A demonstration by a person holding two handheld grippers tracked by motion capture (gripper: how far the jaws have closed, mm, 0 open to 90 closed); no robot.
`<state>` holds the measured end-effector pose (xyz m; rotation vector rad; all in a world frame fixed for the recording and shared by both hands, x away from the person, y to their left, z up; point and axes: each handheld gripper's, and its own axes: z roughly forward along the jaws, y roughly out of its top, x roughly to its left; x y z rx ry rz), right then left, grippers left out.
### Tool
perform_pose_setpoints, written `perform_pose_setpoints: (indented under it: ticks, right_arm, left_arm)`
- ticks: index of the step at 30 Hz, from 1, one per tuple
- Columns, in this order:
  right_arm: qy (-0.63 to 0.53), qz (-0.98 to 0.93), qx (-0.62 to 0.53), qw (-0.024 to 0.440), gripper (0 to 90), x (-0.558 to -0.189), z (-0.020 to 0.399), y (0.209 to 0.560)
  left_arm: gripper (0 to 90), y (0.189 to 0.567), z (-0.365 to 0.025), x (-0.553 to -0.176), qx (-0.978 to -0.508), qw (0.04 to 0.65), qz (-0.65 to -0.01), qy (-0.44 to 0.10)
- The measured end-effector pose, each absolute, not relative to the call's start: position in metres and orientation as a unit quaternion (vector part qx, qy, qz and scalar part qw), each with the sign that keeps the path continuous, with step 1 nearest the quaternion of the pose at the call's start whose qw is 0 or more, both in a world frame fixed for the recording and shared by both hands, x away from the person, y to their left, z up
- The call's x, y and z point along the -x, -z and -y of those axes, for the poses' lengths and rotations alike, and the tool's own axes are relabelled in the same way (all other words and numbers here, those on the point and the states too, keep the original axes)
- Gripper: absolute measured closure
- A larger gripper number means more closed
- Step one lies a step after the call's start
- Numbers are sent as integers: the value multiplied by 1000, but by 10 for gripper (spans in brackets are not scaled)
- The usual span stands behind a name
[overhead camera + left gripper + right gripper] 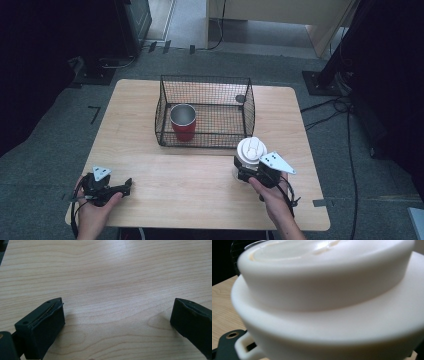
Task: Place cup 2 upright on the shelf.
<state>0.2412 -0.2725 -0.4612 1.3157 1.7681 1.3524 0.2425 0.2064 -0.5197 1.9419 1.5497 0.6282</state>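
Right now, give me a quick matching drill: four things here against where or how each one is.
Things:
1 red cup
2 white jar
3 left gripper
4 basket

States:
A open over bare table
B black wire, at the table's far middle
C inside the basket
D held in the right gripper

Pairs: 1-C, 2-D, 3-A, 4-B

Both black tools, left (125, 187) and right (239, 169), carry grey three-cornered plates and trail seemingly black cables
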Motion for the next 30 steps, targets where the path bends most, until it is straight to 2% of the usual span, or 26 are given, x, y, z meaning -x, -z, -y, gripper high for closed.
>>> perform_pose_setpoints:
  ticks: [4, 13, 30]
  right_arm:
    - [-502, -658, -486, 279, 119, -236, 275, 456]
    - [-493, -669, -477, 285, 151, -233, 275, 455]
    - [-511, -654, -480, 286, 158, -233, 273, 448]
  left_arm:
    - [0, 520, -206, -242, -726, 285, -580, -235]
    - [0, 520, -206, -241, -728, 285, -578, -234]
    - [0, 520, -206, -241, -728, 285, -578, -234]
